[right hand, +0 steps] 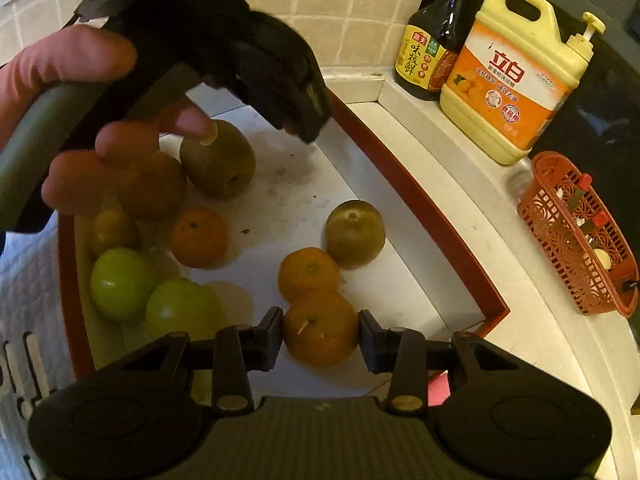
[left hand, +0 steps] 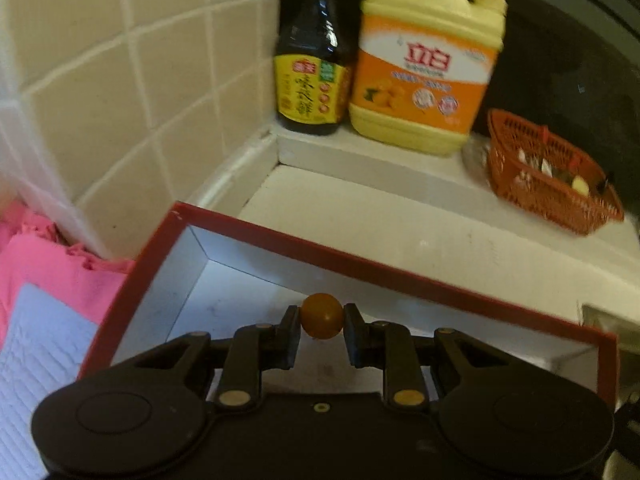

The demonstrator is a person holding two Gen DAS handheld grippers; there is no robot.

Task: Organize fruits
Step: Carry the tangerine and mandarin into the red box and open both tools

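Orange kumquat [left hand: 322, 316] pinched by left hand-held gripper [left hand: 322, 334]; right hand-held gripper [right hand: 321, 334] clamps a mandarin [right hand: 320, 328].

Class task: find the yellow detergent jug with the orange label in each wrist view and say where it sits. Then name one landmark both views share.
Left wrist: the detergent jug stands top centre-right on the white ledge.
Right wrist: the detergent jug stands upper right on the same ledge.
Shared landmark: the dark sauce bottle directly to its left in both.
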